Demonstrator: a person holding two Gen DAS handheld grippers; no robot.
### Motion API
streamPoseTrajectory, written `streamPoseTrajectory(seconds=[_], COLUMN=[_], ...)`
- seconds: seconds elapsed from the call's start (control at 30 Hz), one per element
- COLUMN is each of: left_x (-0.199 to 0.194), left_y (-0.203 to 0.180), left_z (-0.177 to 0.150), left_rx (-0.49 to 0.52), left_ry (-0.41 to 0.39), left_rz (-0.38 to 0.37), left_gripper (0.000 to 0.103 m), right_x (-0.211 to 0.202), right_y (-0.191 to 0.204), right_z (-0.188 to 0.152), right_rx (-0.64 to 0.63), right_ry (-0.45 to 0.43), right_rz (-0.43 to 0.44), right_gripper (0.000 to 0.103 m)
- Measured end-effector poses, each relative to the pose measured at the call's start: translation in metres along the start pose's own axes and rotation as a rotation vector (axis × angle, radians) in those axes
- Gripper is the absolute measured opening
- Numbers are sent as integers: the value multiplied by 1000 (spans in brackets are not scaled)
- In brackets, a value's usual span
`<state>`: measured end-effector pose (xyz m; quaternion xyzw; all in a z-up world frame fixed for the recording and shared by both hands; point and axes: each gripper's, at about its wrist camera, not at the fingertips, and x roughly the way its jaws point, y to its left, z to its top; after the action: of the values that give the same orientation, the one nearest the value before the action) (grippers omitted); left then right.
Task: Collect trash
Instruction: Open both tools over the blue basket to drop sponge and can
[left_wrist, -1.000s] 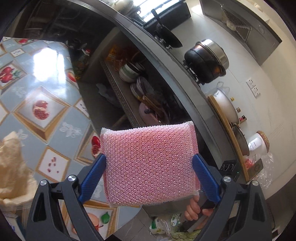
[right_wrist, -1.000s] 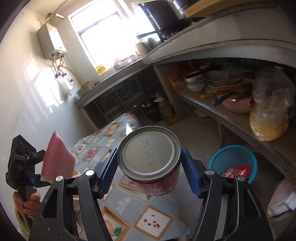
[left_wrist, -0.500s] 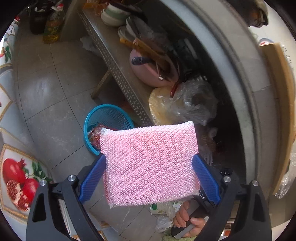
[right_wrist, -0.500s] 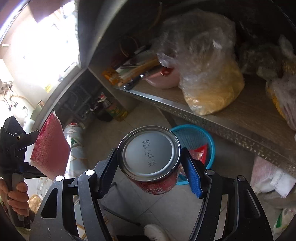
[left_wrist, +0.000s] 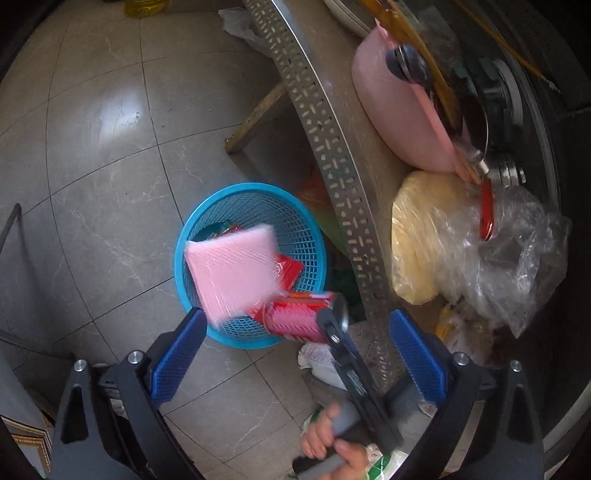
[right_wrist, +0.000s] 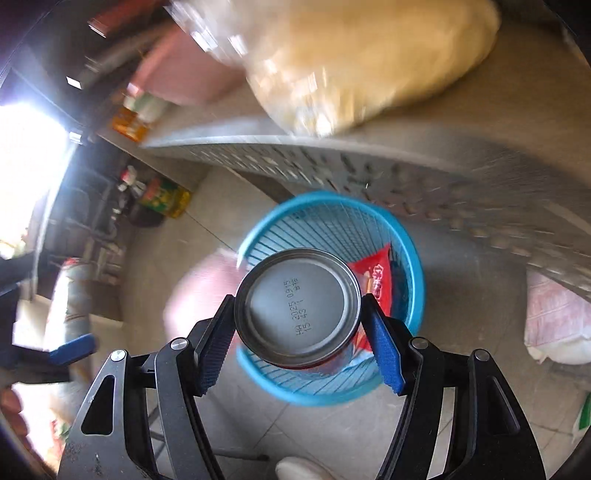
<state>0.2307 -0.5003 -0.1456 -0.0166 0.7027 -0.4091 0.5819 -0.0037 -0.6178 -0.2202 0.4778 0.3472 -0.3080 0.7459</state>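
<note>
Left wrist view: left gripper (left_wrist: 295, 349) spread wide, nothing between its blue pads. Pink wrapped rectangular sponge (left_wrist: 232, 271), blurred, loose over the near rim of the round blue plastic mesh basket (left_wrist: 312, 236) on the grey tiled floor (left_wrist: 92, 147), clear of both pads. Red cylindrical tin can (left_wrist: 299, 315) at the basket's near edge, clamped in the right gripper (left_wrist: 334, 325).

Right wrist view: right gripper (right_wrist: 297, 323) closed on the can (right_wrist: 297, 306), silver stamped end facing the camera, poised over the basket (right_wrist: 413, 258). Red snack wrapper (right_wrist: 373, 280) inside the basket. Sponge (right_wrist: 201, 291) a pink blur at the basket's left rim.
</note>
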Motion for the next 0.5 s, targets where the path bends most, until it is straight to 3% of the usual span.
streamPoseTrajectory(seconds=[0.13, 0.3, 0.37, 0.5], left_x=[-33, -85, -108, -152], left_y=[3, -6, -9, -12], left_z=[-3, -22, -34, -63], left_rx=[17, 87, 112, 157], left_ry=[-54, -140, -173, -244], left_rz=[-8, -40, -49, -83], left_gripper=[97, 97, 97, 97], right_x=[45, 79, 78, 47], right_y=[2, 27, 32, 37], right_z=[5, 7, 5, -10], right_rx=[-4, -136, -164, -197], right_ry=[69, 108, 90, 32], right_rz=[-35, -150, -189, -177], right_gripper=[67, 75, 75, 75])
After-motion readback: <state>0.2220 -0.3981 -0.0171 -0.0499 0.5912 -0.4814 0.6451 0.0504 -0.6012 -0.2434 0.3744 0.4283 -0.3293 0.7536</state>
